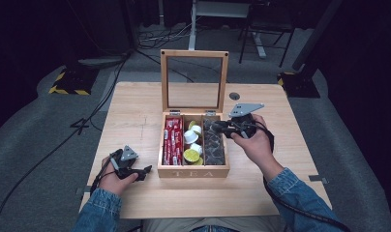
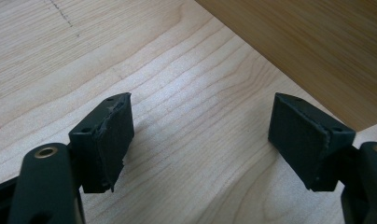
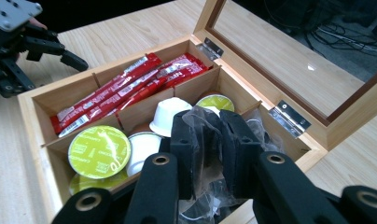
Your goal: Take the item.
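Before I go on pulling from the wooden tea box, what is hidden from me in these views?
- Clear plastic packet between the right gripper jaws: contents hidden by the pads, right gripper view.
- Right compartment: dark and too small, high view.
- Red stick sachets: print unreadable.
- Wooden tea box: cut off by the frame edge, left gripper view.

A box sat mid-tabletop, its lid standing upright at the back. Inside, sachets filled the left compartment, capsules the middle, packets the right. The right claw hung over the right compartment, pinching a packet. The left claw lay on the tabletop just left of the box's front corner.
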### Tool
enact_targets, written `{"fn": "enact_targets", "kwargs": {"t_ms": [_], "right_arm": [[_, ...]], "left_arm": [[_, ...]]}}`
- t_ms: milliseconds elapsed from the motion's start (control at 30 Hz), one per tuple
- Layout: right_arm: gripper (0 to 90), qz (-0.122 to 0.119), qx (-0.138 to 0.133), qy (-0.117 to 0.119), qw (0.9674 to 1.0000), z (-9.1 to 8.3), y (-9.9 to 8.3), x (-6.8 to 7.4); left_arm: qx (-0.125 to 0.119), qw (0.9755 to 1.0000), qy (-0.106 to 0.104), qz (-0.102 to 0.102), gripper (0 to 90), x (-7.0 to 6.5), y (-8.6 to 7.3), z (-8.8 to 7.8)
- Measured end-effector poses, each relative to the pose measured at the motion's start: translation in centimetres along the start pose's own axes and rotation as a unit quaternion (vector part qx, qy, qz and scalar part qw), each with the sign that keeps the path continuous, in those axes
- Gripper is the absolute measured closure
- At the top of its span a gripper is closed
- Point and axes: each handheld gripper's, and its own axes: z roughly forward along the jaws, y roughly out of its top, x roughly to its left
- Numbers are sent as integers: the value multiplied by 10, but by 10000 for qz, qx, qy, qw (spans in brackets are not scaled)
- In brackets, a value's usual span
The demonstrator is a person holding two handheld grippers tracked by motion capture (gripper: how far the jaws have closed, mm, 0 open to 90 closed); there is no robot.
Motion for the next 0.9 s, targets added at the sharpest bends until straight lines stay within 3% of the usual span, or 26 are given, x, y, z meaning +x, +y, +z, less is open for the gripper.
{"fn": "enact_targets", "kwargs": {"t_ms": [333, 900], "right_arm": [[762, -15, -210, -60, 9998, -28, -1, 3], [760, 149, -321, -451, 9984, -73, -21, -9]], "left_arm": [[-4, 10000, -5, 4, 225, 0, 0, 1], [-14, 10000, -13, -19, 224, 0, 0, 1]]}}
